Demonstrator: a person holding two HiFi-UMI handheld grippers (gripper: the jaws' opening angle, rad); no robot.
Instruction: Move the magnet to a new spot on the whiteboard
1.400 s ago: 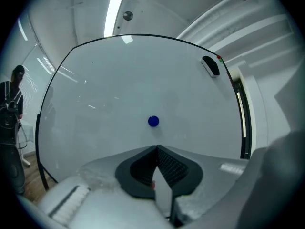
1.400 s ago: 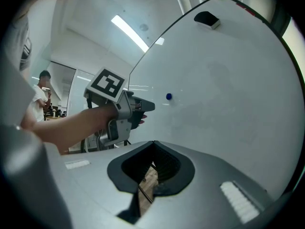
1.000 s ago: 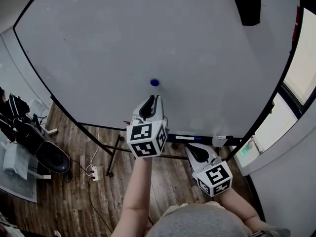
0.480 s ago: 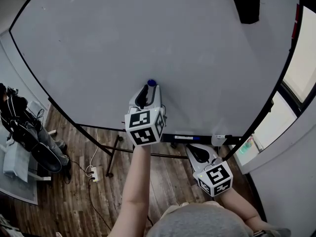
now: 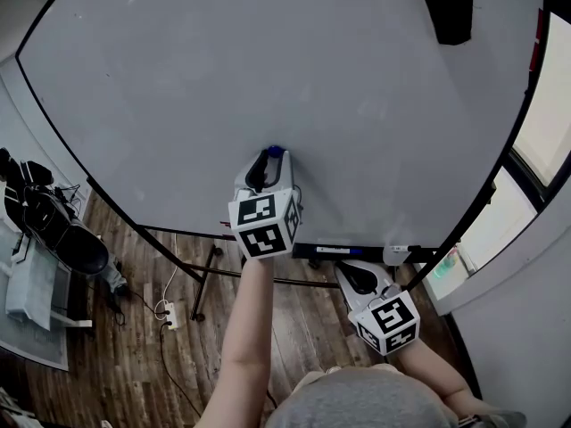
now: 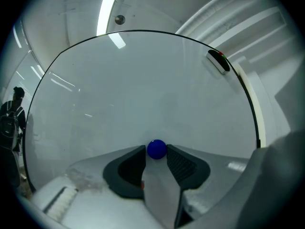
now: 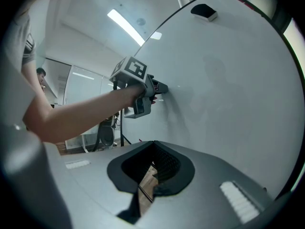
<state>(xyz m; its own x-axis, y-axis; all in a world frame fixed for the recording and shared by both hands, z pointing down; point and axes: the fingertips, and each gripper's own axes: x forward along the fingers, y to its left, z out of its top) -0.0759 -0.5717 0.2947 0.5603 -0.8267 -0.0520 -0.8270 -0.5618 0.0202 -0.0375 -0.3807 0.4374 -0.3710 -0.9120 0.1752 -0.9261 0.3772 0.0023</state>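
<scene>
Jaws of the left gripper had just been opening and stood wide apart, with the tips against the whiteboard a little below the middle of the head view. The round blue magnet sat on the board right between the two tips, and the pads did not seem to press on it. The right gripper was lower, at the lower right of the head view, near the marker tray under the board; its jaws were together at the tips and nothing was between them. A black eraser stuck on the board at the upper right, well apart from the magnet.
</scene>
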